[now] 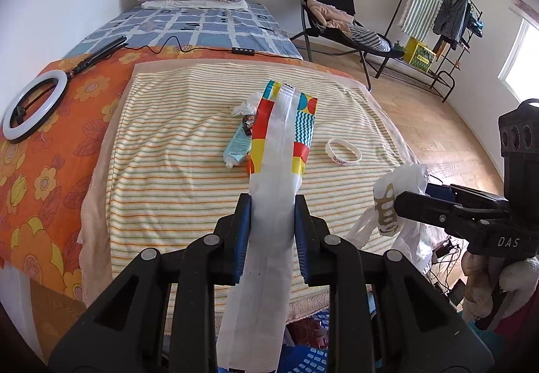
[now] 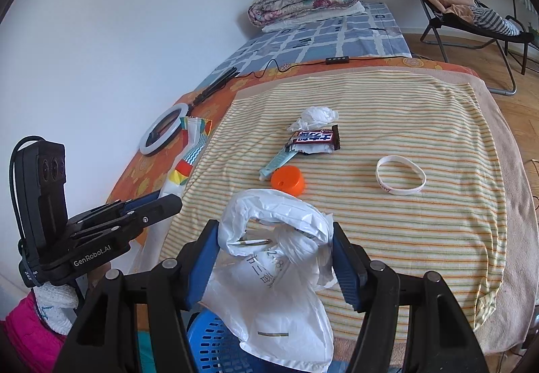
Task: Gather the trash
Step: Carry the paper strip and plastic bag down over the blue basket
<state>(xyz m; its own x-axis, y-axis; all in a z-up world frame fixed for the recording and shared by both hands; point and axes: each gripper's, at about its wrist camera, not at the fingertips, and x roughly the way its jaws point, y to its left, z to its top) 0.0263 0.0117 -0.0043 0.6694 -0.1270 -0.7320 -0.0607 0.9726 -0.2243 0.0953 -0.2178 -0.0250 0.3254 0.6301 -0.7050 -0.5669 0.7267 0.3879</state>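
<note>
Here the left tool [image 1: 273,214] is clenched on a long colourful wrapper [image 1: 281,137], white on its inner face, which fills the centre of the left wrist view. Its long axis runs bottom to top of that frame: the loose white end hangs past the lower edge and the printed end points up toward the far bed. Held only mid-length, it could slide out between the fingers, or its drooping tail could snag before it gets into the bag.

Going rightward across the striped blanket [image 2: 421,124], still-uncollected trash sits in the middle of the right wrist view: a crumpled tissue [image 2: 316,115], a chocolate wrapper [image 2: 315,139], a pale blue tube [image 2: 278,164] pointing lower left, and an orange cap [image 2: 288,182]. A white wristband [image 2: 401,175] lies apart, right of centre; it may not be trash, and bagging it would be a mistake.

Lower centre, the right tool [image 2: 274,255] grips the bunched mouth of a white plastic bag [image 2: 273,289]. With the opening pinched and sagging, the long wrapper may miss it and drop toward the blue basket [image 2: 215,342] below
</note>
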